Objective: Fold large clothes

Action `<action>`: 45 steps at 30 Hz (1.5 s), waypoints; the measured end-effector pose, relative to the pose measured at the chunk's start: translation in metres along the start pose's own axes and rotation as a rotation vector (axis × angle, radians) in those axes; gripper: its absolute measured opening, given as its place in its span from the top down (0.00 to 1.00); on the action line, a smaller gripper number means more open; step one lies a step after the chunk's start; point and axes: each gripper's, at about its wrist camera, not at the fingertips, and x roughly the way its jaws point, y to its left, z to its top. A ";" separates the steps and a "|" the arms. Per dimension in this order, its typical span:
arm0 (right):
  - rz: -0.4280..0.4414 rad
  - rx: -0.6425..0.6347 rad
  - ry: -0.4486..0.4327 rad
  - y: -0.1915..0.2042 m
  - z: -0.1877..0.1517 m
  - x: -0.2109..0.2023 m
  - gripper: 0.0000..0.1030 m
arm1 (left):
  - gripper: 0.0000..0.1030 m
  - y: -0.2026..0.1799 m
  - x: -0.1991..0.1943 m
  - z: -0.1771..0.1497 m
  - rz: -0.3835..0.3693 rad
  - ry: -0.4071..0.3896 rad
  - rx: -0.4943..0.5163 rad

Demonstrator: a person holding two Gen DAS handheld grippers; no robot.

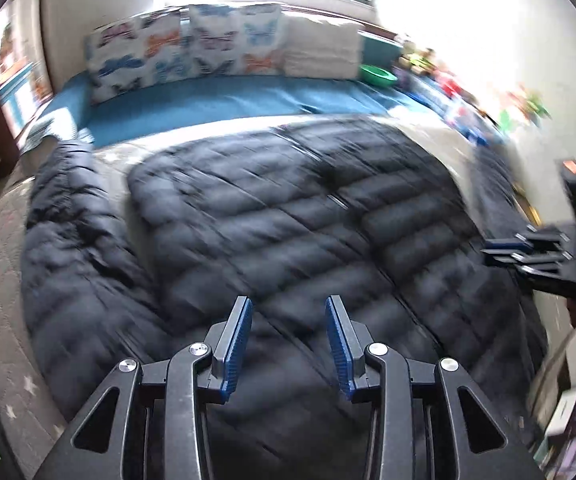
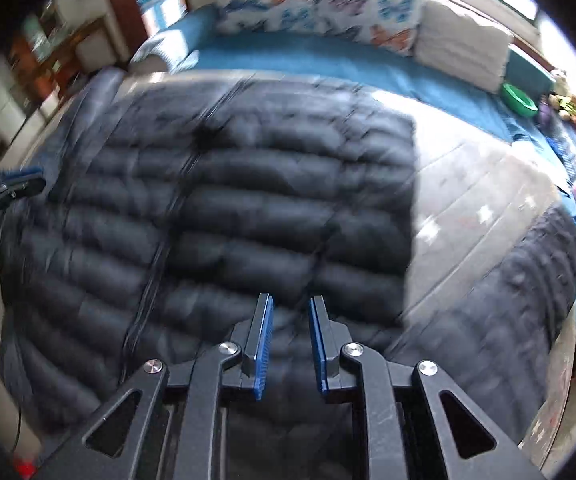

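Folding is between grasps: the left hand-held gripper (image 1: 288, 312) hovers with jaws apart and empty, and the right hand-held gripper (image 2: 290, 312) is narrowed to a slim gap, also empty. The dark quilted puffer jacket (image 1: 288, 208) lies spread flat on the bed (image 1: 4, 300), sleeves out. Next likely comes gripping an edge.

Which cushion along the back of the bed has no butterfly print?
The plain white cushion, last in the row, nearest the green bowl; the other cushions carry coloured butterflies.
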 end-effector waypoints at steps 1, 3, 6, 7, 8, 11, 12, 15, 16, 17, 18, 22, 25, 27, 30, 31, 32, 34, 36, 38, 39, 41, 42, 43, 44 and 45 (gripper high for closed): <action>-0.002 -0.017 0.010 0.005 -0.005 0.003 0.80 | 0.60 -0.012 0.001 -0.004 -0.010 0.009 0.011; -0.007 -0.043 0.035 0.017 -0.020 0.009 0.80 | 0.60 -0.029 0.011 -0.025 -0.032 0.047 0.033; -0.034 -0.057 0.074 0.024 -0.037 0.030 0.77 | 0.60 -0.029 0.037 -0.045 -0.013 0.094 0.020; -0.038 -0.052 0.066 0.023 -0.041 0.035 0.76 | 0.60 -0.024 0.049 -0.050 -0.022 0.123 0.000; -0.034 -0.041 0.039 0.021 -0.043 0.037 0.76 | 0.60 -0.018 0.059 -0.052 -0.028 0.138 -0.020; -0.026 -0.034 0.025 0.019 -0.043 0.032 0.76 | 0.60 -0.013 0.061 -0.051 -0.044 0.133 -0.051; -0.025 -0.027 0.013 0.014 -0.044 0.024 0.76 | 0.60 -0.016 0.057 -0.051 -0.036 0.132 -0.040; -0.003 0.039 -0.012 -0.001 -0.064 0.009 0.69 | 0.60 -0.021 0.051 -0.058 -0.013 0.115 0.003; 0.047 0.066 -0.013 -0.010 -0.076 0.008 0.64 | 0.60 -0.023 0.049 -0.061 -0.004 0.109 0.020; 0.071 0.081 -0.010 -0.016 -0.086 0.009 0.63 | 0.60 -0.026 0.049 -0.065 0.014 0.103 0.043; 0.078 0.096 -0.011 -0.020 -0.096 0.011 0.63 | 0.60 -0.028 0.049 -0.066 0.029 0.105 0.050; 0.032 0.112 -0.048 -0.012 -0.120 -0.019 0.63 | 0.60 -0.041 0.035 -0.065 0.058 0.100 0.086; 0.071 0.046 -0.101 0.010 -0.133 -0.043 0.63 | 0.60 -0.073 0.008 -0.076 0.007 0.056 0.177; 0.142 -0.023 -0.118 0.027 -0.138 -0.050 0.63 | 0.60 -0.090 -0.001 -0.086 -0.043 0.050 0.216; 0.278 -0.053 -0.091 0.047 -0.141 -0.047 0.63 | 0.60 -0.117 -0.003 -0.107 -0.171 0.085 0.281; 0.291 -0.068 -0.065 0.051 -0.146 -0.042 0.63 | 0.60 -0.124 -0.002 -0.116 -0.204 0.100 0.308; 0.276 -0.091 -0.046 0.059 -0.148 -0.036 0.63 | 0.60 -0.129 -0.002 -0.122 -0.208 0.104 0.329; 0.217 -0.178 -0.008 0.078 -0.160 -0.023 0.62 | 0.60 -0.141 -0.003 -0.144 -0.224 0.106 0.421; 0.147 -0.237 -0.029 0.089 -0.177 -0.017 0.62 | 0.60 -0.147 -0.002 -0.164 -0.234 0.128 0.472; 0.095 -0.286 -0.067 0.096 -0.185 -0.021 0.62 | 0.60 -0.148 -0.003 -0.180 -0.205 0.095 0.507; 0.083 -0.306 -0.060 0.097 -0.183 -0.023 0.62 | 0.60 -0.146 -0.005 -0.180 -0.212 0.093 0.505; 0.088 -0.303 -0.041 0.097 -0.176 -0.030 0.62 | 0.60 -0.139 -0.006 -0.176 -0.245 0.116 0.459; 0.106 -0.282 -0.056 0.095 -0.171 -0.038 0.62 | 0.60 -0.133 -0.007 -0.175 -0.267 0.124 0.429; 0.124 -0.271 -0.086 0.092 -0.168 -0.048 0.62 | 0.60 -0.130 -0.007 -0.175 -0.281 0.127 0.416; 0.128 -0.266 -0.113 0.097 -0.163 -0.052 0.62 | 0.60 -0.127 -0.007 -0.176 -0.282 0.125 0.416; 0.126 -0.257 -0.153 0.098 -0.160 -0.059 0.62 | 0.60 -0.126 -0.008 -0.177 -0.278 0.117 0.421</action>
